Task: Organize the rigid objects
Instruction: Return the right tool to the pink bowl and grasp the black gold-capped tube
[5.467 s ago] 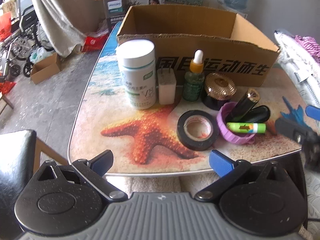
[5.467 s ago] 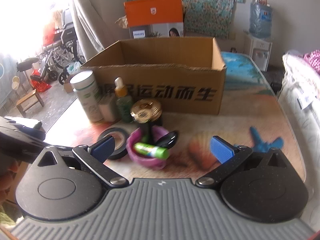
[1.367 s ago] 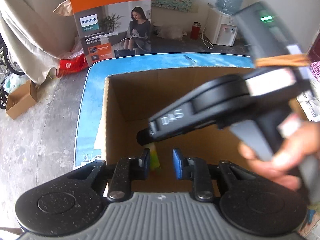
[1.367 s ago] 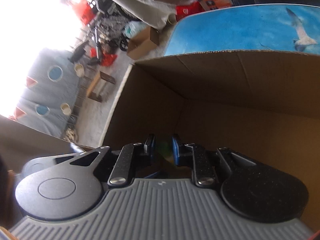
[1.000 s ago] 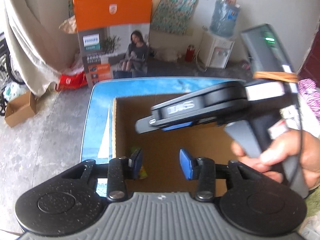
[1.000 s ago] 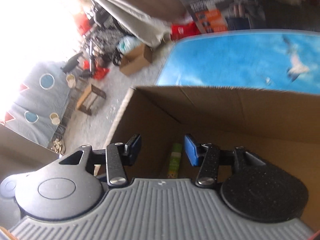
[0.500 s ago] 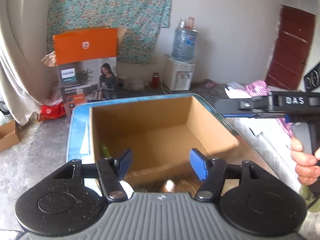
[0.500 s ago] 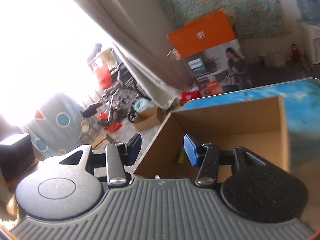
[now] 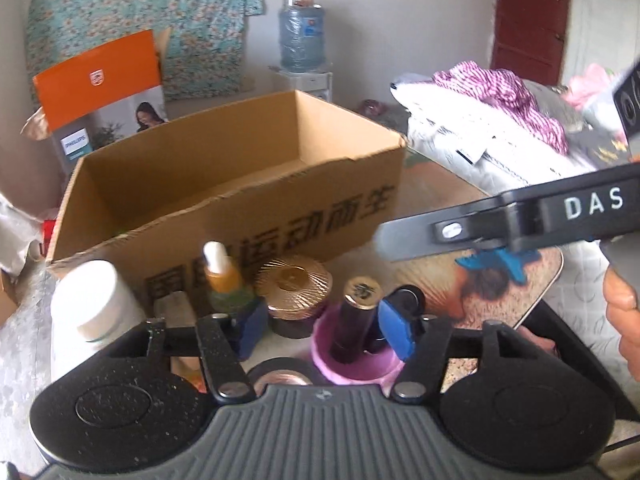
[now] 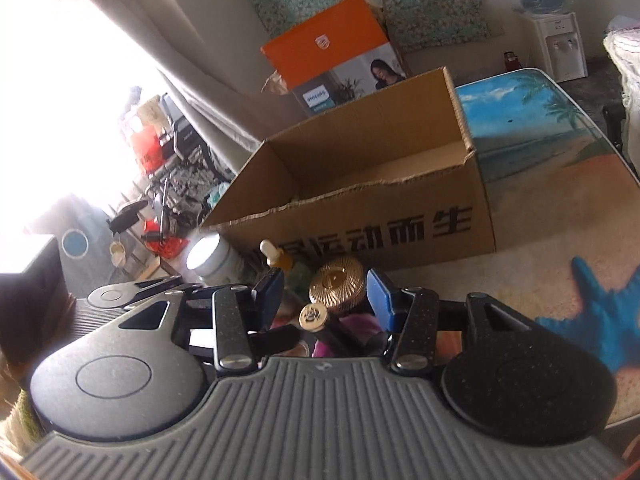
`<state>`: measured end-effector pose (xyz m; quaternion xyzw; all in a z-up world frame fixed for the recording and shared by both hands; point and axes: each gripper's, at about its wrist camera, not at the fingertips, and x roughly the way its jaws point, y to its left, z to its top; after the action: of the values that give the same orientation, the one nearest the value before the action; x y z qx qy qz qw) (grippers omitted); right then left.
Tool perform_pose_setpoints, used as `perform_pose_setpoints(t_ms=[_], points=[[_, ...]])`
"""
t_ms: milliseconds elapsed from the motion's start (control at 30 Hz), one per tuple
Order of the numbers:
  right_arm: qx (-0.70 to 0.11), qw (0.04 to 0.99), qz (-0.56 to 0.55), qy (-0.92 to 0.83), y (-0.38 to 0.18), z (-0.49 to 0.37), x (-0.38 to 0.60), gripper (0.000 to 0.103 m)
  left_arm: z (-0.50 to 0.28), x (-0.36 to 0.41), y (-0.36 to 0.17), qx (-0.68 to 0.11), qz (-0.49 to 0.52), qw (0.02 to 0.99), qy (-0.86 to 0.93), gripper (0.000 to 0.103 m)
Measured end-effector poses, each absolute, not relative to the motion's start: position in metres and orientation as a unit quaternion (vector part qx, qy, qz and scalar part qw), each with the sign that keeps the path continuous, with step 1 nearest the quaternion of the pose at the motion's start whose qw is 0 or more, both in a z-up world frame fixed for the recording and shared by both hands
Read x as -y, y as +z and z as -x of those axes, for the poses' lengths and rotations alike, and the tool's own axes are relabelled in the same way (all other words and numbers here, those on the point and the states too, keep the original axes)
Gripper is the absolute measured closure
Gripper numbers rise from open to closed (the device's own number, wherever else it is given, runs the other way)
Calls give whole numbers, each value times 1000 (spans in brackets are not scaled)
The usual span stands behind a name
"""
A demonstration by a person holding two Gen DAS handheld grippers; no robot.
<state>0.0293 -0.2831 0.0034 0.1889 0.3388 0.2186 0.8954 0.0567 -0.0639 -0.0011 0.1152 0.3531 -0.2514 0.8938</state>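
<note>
Here the left gripper (image 9: pixel 322 326) hangs above the row of small items in front of the cardboard box (image 9: pixel 240 216). Its jaws have just been narrowing from a wider gape; they stand about half apart with nothing pressed between the blue pads.

Items on the table, left to right, left wrist view:
- white pill bottle (image 9: pixel 94 312), upright, at the box's left front corner
- small white block (image 9: pixel 174 306), just beside the bottle
- dropper bottle (image 9: pixel 224 280), amber body, white bulb, upright
- gold ribbed-lid jar (image 9: pixel 294 286), close to the box front
- purple cup (image 9: pixel 352 360) holding a dark cylinder with a gold cap (image 9: pixel 360 312), tilted
- black tape roll (image 9: pixel 280 372), mostly hidden by the gripper body

The box stands open; its floor is mostly out of sight behind the front wall.

The right gripper (image 10: pixel 326 294) sits over the same cluster from the right side, jaws narrower than half, closed on nothing; the gold jar appears in the gap beyond them. In the left wrist view its black arm crosses the right edge, with a hand (image 9: pixel 624 320) on its grip.
</note>
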Motion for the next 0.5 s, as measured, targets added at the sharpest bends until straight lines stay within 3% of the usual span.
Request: perform_pose_setpoints(t_ms=[67,233,500], points=[[-345,894,-175,228,-1,-35,273,59,-57,69,-8,-352,-120,892,-257,45],[-363,885,-159,247,-6,-52,253,62,-58,80,-23,-355,-138,886,-263,63],[-383,873,-162,254,-20,-65,248,71,-60,85,-31,-356,-143,882,-274,79]])
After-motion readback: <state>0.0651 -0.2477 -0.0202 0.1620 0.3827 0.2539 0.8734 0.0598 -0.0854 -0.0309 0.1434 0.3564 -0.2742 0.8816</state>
